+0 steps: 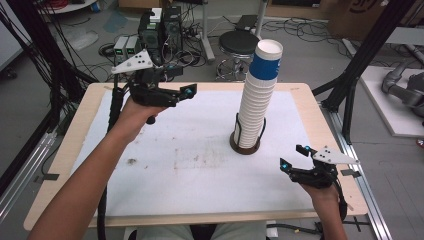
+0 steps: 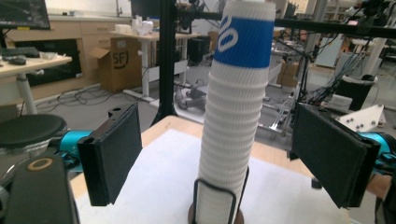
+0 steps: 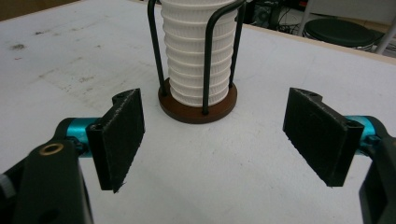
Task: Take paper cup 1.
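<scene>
White ribbed cup stack (image 1: pixel 257 102) — blue band on top — in black wire holder (image 1: pixel 246 141), brown base.

- Cup stack (image 3: pixel 195 56) runs off the top edge in the right gripper view, upper cups out of sight.
- Wire holder (image 2: pixel 215 200) beneath the cup stack is cropped at the bottom of the left gripper view.
- Blue logo high on the cup stack: partly wrapped round, unreadable.
</scene>
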`<state>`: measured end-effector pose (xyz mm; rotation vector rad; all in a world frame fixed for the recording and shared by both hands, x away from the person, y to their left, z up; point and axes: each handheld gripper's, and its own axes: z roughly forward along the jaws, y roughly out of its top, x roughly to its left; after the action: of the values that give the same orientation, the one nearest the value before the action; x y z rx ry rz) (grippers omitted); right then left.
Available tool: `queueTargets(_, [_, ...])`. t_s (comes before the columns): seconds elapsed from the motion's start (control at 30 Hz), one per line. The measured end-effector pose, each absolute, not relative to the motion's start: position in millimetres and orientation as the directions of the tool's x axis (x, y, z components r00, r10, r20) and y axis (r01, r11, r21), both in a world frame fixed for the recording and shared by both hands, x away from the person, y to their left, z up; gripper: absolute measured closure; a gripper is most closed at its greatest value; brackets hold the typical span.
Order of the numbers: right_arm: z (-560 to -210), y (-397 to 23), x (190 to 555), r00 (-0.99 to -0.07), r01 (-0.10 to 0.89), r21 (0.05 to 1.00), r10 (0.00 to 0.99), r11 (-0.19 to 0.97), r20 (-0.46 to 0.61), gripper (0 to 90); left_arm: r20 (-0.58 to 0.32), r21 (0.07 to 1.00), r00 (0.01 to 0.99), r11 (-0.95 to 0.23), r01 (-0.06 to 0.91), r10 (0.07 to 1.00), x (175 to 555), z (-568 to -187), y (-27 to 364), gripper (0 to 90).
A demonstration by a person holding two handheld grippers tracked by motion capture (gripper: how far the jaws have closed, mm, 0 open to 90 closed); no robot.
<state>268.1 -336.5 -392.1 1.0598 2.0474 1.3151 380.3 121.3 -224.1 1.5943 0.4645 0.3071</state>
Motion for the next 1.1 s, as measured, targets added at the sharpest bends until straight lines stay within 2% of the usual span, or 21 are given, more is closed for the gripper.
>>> queueTargets(0.5, [-390.6,-336.4,268.4,-0.593,0.341,0.911,0.805,0.233,0.016,21.1,-0.057,0.991,0.914,-0.085,0.099,0.403,410.1,-178.6,51.0,16.4])
queueTargets(0.7, [-391.0,-336.6,268.4,-0.593,0.344,0.911,0.805,0.230,0.021,21.1,-0.042,0.989,0.921,-0.117,0.094,0.387,418.1,-168.6,23.5,16.4])
queueTargets(1.1, [-389.0,-337.2,266.8,-0.596,0.334,0.915,0.803,0.225,0.020,21.1,-0.067,0.985,0.931,-0.126,0.119,0.359,434.5,-158.6,-10.1,16.4])
